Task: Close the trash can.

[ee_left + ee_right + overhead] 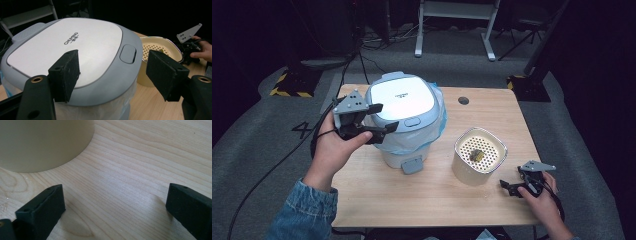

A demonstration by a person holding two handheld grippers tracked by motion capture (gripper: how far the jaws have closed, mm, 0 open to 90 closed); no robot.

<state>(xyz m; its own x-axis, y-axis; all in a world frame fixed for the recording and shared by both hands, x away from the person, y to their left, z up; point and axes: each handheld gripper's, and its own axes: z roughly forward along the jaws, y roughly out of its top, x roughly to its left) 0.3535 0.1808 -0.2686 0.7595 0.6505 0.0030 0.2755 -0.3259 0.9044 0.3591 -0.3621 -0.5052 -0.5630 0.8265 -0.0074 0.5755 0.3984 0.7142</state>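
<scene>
Your left gripper (379, 120) is at the trash bin (404, 117), with its fingers spread and nothing in them.

The bin sits in the middle of the frame, near the far edge of the bench (432, 200). Its grey lid (75, 47) is shut, and a blue bag (441, 120) peeks out around the rim. One black finger (66, 73) is over the lid's edge and the other hangs in the air off its side. Just right of the bin stands a cream tub (477, 157) with a holey tray and a small scrap inside. Your right gripper (512, 187) rests low at the lower right, close to the tub, fingers let go and wide apart over bare wood.
</scene>
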